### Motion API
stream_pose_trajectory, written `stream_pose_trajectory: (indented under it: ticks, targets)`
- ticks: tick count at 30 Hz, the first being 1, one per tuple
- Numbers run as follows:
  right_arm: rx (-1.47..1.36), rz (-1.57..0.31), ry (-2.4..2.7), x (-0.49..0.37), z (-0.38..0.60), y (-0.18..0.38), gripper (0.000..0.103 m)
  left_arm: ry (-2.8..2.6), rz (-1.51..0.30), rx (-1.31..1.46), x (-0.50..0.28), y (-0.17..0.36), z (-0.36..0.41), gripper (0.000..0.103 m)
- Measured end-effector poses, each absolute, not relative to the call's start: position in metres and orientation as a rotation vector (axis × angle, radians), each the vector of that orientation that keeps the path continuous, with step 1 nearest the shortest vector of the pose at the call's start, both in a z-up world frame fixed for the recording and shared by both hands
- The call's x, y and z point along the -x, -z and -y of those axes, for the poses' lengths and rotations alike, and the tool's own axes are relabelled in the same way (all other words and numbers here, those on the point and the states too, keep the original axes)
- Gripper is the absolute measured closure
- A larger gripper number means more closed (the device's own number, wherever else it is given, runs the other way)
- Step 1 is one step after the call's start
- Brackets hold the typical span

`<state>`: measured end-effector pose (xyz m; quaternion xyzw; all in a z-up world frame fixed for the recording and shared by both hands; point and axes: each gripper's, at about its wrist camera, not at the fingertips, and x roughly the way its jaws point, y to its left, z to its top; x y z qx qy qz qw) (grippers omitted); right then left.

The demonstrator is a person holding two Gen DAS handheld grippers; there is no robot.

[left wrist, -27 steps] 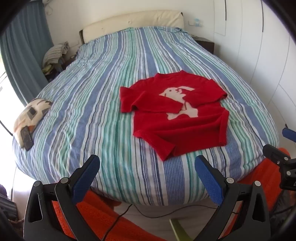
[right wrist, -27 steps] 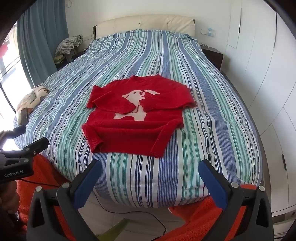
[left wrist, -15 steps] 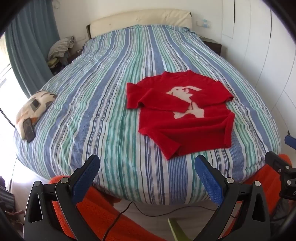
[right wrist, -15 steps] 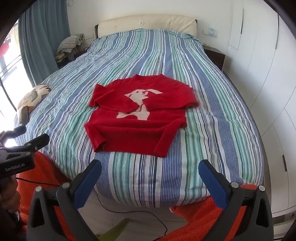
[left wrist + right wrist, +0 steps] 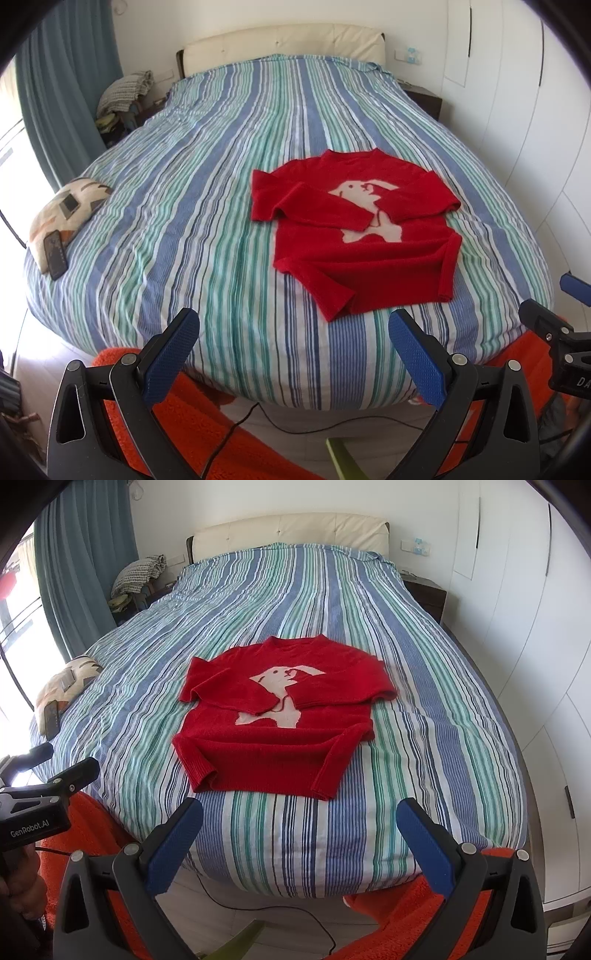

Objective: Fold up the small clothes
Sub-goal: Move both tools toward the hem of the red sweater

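Bedroom setting: white wardrobe doors point(image 5: 524, 635) along one side, blue curtain point(image 5: 62, 88) by the window on the other, cream headboard point(image 5: 291, 530) at the far end. Bed point(image 5: 424, 672) fills both views, covered in a blue, green and white striped sheet, which gives a broad flat work surface for folding.

Red sweater point(image 5: 280, 716) lies face up on the near half of the bed, close to the foot edge, neckline towards the headboard. Judgement: it sits near the foot so both tools can reach it from where the person stands. A pale animal motif shows on the chest. Both sleeves are already crossed inward over the chest, cuffs meeting near the motif. The hem looks turned up in a band, its two lower corners sticking out towards the foot edge. Knit appears thick and soft, so folds should hold but stay bulky. Fold is partly done, I judge; body still to be doubled.

Patterned cushion point(image 5: 66, 206) at the window-side edge carries a phone point(image 5: 55, 254), well apart from the sweater.

Left gripper point(image 5: 291, 350) is held off the foot of the bed, blue pads wide apart, nothing between them. Right gripper point(image 5: 299, 834) likewise: spread, empty, short of the hem. Both are aimed at the garment, apparently staged for the next grasp.
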<state>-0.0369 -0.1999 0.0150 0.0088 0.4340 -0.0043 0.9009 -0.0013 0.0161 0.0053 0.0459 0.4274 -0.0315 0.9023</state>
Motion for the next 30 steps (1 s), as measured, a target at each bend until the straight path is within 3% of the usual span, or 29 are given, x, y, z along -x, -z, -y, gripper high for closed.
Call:
stream_pose_trajectory:
  ticks: [30]
  targets:
    - [-0.031, -0.975, -0.008, 0.031, 0.191, 0.005, 0.0, 0.061, -0.955, -0.122, 0.001, 0.016, -0.019, 0.001]
